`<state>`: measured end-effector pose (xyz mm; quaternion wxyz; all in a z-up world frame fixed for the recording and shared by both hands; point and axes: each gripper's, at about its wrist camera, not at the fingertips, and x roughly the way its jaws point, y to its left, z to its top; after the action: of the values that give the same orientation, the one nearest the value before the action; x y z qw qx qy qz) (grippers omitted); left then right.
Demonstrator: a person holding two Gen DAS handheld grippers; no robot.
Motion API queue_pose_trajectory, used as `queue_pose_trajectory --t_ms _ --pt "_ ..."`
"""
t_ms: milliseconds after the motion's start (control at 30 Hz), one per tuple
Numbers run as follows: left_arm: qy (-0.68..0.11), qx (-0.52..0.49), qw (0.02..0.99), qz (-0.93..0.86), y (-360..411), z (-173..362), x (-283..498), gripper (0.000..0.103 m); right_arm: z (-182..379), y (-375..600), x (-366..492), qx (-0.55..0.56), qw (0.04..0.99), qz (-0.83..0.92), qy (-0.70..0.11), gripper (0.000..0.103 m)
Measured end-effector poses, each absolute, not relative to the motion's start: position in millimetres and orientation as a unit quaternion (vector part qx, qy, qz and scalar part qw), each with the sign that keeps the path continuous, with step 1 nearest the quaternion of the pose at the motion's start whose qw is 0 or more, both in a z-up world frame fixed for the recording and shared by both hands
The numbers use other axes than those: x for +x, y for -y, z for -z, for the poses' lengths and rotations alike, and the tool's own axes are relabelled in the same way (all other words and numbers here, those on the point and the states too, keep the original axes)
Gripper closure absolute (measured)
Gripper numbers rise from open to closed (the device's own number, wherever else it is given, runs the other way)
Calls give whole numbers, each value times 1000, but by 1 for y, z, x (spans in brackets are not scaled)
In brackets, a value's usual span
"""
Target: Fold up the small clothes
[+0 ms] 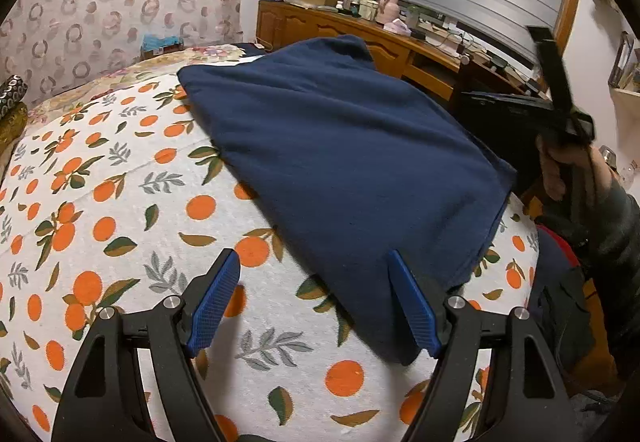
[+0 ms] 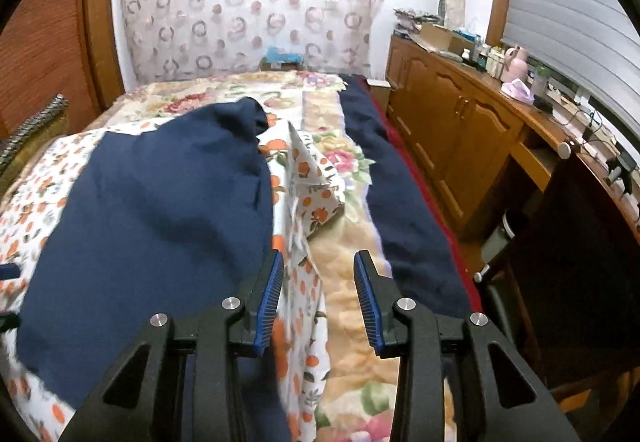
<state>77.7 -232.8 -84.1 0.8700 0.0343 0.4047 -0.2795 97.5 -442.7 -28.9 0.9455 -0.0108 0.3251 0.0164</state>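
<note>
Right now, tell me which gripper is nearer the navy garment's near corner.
Left. The left gripper is open with one finger over the near corner of the navy garment. The right gripper is open beside the garment's right edge, above the orange-print sheet, holding nothing.

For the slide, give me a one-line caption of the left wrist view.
Open left gripper hovers at the near edge of a navy garment lying on an orange-print sheet.
</note>
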Motion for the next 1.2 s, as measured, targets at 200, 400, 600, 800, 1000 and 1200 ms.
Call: queue_pose_trajectory --t_ms 200,400,600,800,1000,1200 --pt "-431 12 848 309 233 90 74 49 39 427 62 -3 942 -62 -329 56" --pt "-440 9 837 325 237 89 61 56 51 433 44 2 938 -68 -339 56" --pt "-449 7 823 348 242 92 52 92 57 447 45 31 931 -65 -357 48" --pt "-411 -6 843 346 237 71 45 97 60 443 45 60 926 -67 -367 47" --pt "-405 -7 847 345 239 67 48 97 60 444 40 86 924 -69 -367 47" --pt "-408 -4 846 343 237 67 50 97 58 434 32 65 926 -65 -366 54"
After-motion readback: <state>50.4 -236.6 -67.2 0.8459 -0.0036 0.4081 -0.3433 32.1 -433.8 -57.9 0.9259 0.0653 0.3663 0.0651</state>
